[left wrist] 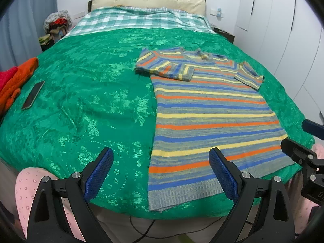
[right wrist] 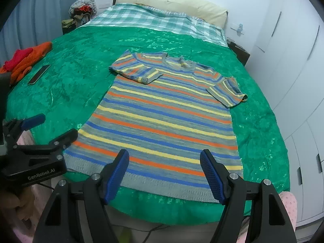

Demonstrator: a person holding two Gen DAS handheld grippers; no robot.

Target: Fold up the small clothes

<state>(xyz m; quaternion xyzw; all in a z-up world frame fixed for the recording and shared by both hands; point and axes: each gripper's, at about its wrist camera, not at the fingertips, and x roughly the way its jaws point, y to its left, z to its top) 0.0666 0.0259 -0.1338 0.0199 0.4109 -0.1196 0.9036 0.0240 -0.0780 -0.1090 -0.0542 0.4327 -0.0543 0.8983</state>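
Blue-padded fingers of the left tongs (left wrist: pixel 161 174) stand wide apart at the near edge of the bed (left wrist: pixel 81 93), holding nothing, one finger over bare green cover and the other over the hem corner of the striped sweater (left wrist: pixel 212 117). The right tongs (right wrist: pixel 164 173) are likewise spread apart and empty, poised above the hem of the striped sweater (right wrist: pixel 162 119), with no contact visible. The sweater lies flat on the green bedspread, on the right half of the bed, its long axis running from the near edge toward the headboard: the hem is nearest the cameras and the neckline points away toward the checked blanket (right wrist: pixel 154 20) and the cream pillow (right wrist: pixel 172 4). Its stripes run crosswise to that axis. The left short sleeve is folded in over the chest, while the right sleeve lies at the shoulder, angled out over the edge of the body. Well apart from the sweater, on the left side of the bed, a phone (left wrist: pixel 33 97) lies just beside a heap of orange and red clothes (left wrist: pixel 16 81).
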